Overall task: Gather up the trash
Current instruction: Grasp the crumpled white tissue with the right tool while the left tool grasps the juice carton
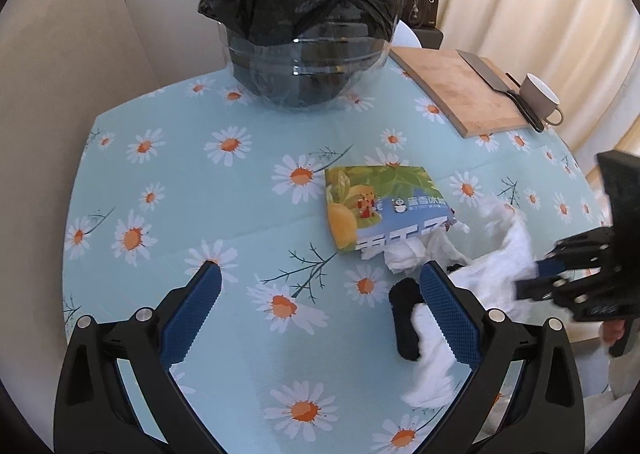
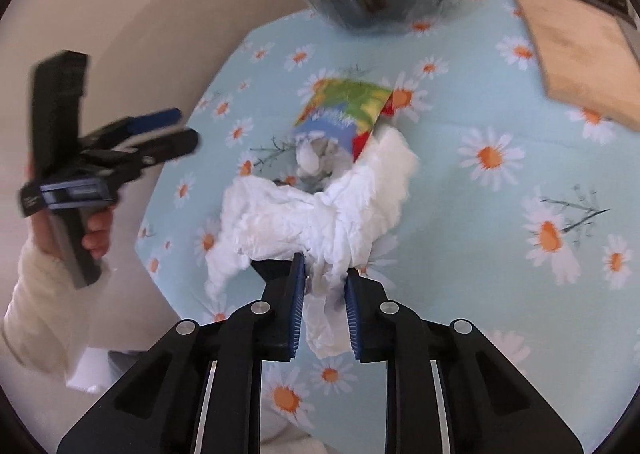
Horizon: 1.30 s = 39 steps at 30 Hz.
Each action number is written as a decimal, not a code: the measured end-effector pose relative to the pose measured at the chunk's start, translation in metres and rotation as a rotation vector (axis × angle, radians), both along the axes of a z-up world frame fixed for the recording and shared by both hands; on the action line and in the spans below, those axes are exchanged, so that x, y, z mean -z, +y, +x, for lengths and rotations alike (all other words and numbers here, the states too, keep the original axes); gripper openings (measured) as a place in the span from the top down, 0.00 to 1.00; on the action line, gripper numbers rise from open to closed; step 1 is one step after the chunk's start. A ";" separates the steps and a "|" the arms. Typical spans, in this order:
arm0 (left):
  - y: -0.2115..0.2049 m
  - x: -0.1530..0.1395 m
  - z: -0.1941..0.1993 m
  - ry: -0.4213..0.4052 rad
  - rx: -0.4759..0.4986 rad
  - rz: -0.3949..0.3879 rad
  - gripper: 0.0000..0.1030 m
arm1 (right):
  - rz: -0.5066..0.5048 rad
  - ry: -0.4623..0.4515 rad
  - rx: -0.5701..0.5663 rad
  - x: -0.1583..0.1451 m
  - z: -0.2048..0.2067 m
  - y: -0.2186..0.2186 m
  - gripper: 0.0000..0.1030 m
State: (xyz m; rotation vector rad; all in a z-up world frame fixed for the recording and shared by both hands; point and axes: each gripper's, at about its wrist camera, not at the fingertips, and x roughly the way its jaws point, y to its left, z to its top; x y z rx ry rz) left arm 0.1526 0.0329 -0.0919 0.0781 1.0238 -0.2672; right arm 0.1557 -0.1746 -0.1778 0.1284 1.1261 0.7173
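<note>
White crumpled tissue (image 2: 320, 214) is clamped between the right tool's (image 2: 325, 286) blue pads, lying on the daisy-print counter (image 1: 160, 158) at its 5 o'clock edge. Left tool (image 1: 320, 278) has jaws spread wide, nothing between them. Colourful paper bag (image 1: 384, 206) sits mid-counter, touching the tissue. Black-lined bin (image 1: 304, 46) at 12 o'clock.

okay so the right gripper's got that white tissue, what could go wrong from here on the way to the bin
1. The right gripper pinches only one end of the crumpled tissue; the loose bulk could tear off or drop.
2. The tissue touches the printed cup sleeve, which may drag along.
3. The bin sits far across the table, a long carry.
</note>
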 end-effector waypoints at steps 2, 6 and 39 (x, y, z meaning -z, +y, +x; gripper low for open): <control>-0.003 0.003 0.004 0.012 0.008 0.004 0.06 | 0.004 -0.022 0.018 -0.013 -0.007 -0.014 0.83; -0.011 0.006 0.013 0.031 0.024 -0.004 0.06 | 0.007 -0.049 0.062 -0.030 -0.016 -0.037 0.83; -0.067 0.077 0.127 0.379 0.050 -0.185 0.06 | -0.037 0.010 0.346 -0.030 -0.012 -0.116 0.80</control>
